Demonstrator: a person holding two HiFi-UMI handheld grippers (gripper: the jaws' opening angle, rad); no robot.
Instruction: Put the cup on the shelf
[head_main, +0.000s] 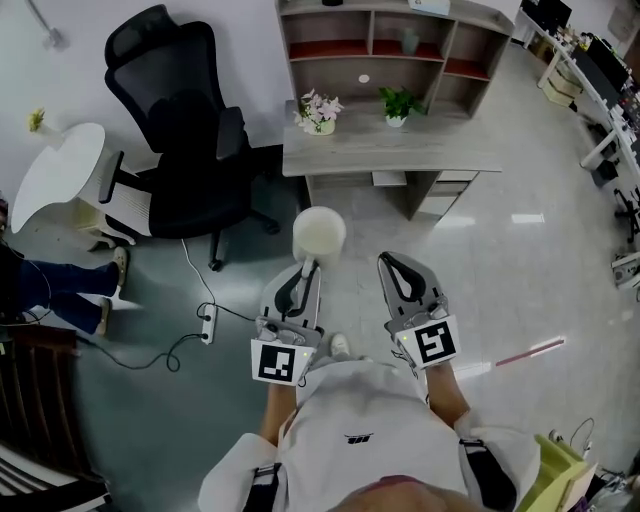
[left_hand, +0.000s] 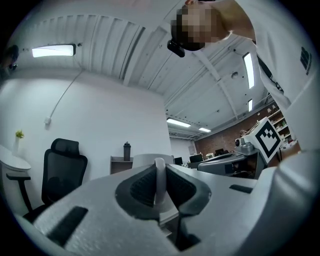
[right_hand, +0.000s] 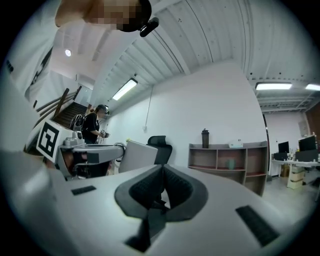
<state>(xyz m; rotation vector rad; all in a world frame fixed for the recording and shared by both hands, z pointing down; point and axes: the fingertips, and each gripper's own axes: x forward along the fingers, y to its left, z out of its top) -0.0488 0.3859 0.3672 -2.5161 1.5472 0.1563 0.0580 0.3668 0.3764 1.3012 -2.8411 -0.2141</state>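
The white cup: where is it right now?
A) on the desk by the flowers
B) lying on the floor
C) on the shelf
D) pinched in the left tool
D: the left tool is shut on the rim of the cup, holding it up, well short of the shelf.

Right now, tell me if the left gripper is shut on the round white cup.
Shut on it. The left gripper has its jaws pinching the thin wall of the round white cup, which sits mouth up in the head view.
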